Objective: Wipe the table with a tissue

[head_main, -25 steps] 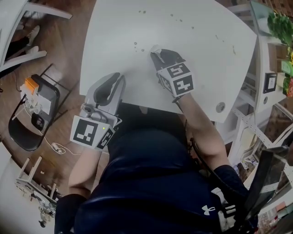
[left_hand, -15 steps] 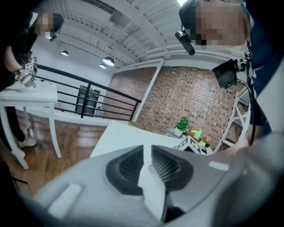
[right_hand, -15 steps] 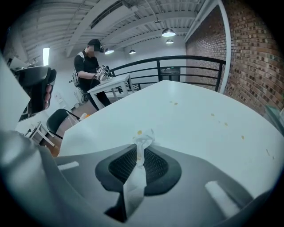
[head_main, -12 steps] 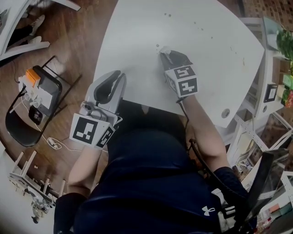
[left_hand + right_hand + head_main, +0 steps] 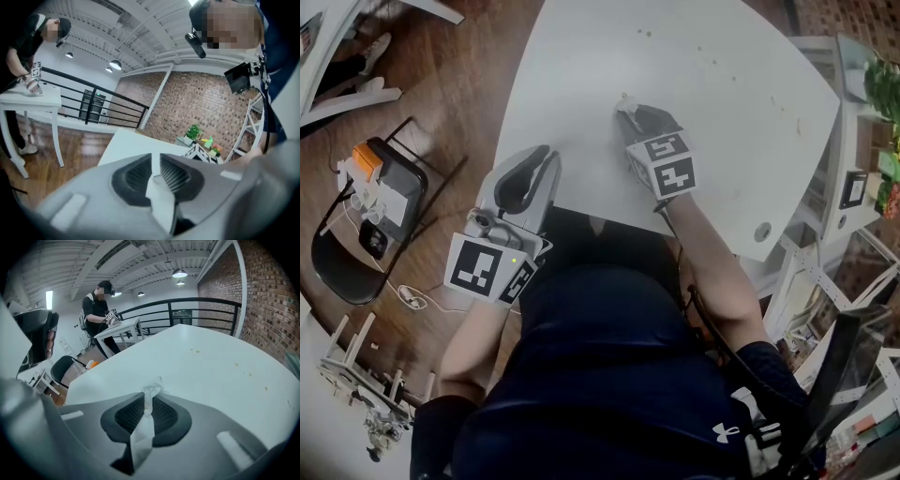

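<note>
The head view alone shows the whole white table [image 5: 741,141] with both tools together. The right gripper [image 5: 628,111] is at upper centre, and the left gripper [image 5: 542,157] is at centre left, over the table's near edge. Only the gripper views show what the jaws do.

In the right gripper view the right gripper [image 5: 147,397] is clamped on the tissue [image 5: 143,427]. It is a thin, white, twisted strip, and its crumpled tip pokes past the jaws toward the table [image 5: 211,366]. From above, the tissue [image 5: 623,101] is a small white wad at the table surface.

In the left gripper view the left gripper [image 5: 155,161] is pinched together on a flat white paper scrap [image 5: 159,199].

There are two grippers, two paper pieces, one table and several brown specks [image 5: 236,364].
</note>
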The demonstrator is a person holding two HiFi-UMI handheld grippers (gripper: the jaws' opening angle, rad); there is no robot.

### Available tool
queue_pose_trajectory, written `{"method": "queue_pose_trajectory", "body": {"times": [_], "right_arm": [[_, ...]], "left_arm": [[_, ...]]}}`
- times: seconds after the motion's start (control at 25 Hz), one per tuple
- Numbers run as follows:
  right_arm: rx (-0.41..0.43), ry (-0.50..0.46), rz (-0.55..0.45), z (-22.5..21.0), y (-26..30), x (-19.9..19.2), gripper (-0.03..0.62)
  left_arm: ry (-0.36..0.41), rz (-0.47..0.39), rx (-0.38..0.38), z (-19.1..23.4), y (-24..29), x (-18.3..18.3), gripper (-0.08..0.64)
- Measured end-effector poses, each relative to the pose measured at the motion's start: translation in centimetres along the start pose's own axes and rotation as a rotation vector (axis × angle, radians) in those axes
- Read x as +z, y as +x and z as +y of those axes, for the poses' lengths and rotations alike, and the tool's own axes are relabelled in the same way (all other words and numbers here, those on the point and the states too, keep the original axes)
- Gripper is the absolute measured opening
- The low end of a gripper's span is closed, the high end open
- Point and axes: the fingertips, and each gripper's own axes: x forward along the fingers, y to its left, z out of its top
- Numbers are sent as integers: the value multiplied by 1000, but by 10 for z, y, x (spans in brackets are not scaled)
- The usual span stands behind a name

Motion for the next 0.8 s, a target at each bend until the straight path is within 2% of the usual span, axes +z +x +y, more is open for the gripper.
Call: {"method": "queue_pose_trajectory", "body": {"times": [0.36, 0.52, 0.8], "right_arm": [[-4, -20, -11, 4, 8, 12, 42], [23, 44, -18, -4, 11, 10, 42], [15, 133, -18, -26, 10, 16, 43]], "left_arm": [[-2, 2, -2, 1, -1, 1, 52], [0, 3, -2, 0, 0, 1, 52], [5, 8, -9, -3, 4, 1, 52]]}}
